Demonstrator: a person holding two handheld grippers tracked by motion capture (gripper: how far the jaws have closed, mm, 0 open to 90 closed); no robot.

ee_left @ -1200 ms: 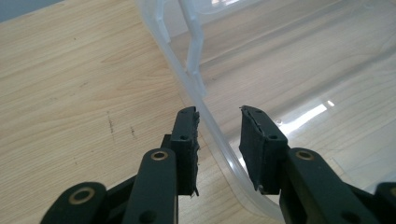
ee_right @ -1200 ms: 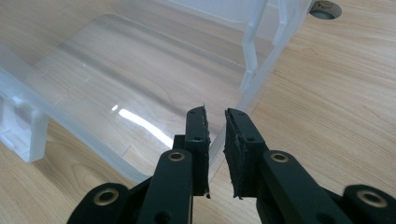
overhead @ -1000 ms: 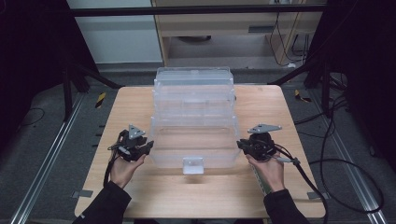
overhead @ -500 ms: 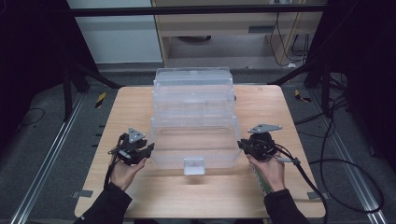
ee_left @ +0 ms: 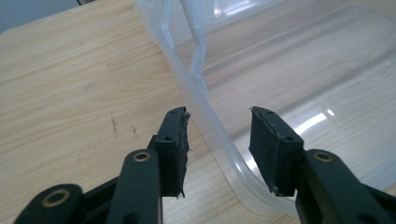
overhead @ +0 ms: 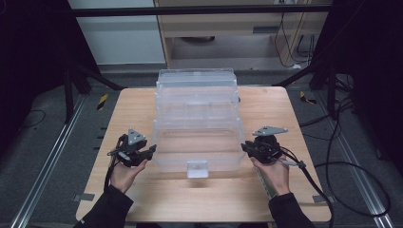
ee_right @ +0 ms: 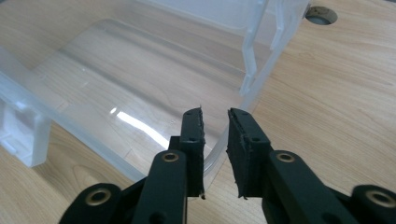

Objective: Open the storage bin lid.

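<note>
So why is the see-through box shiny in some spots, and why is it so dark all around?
In the left gripper view, a white streak of glare lies on the clear plastic box; in the right gripper view, a similar streak shines on its floor. In the high view, light falls on the wooden table while the room's edges sink into black, and the picture looks soft.

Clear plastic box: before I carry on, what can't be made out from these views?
- High view: whether either claw touches the clear plastic box; too small, hands and claw bodies cover the tips.
- Right gripper view: right claw straddles the rim; pad contact unclear through the narrow gap.
- Left gripper view: left claw has just been opening around the rim; the box's far end is cut off by the frame edge.
</note>
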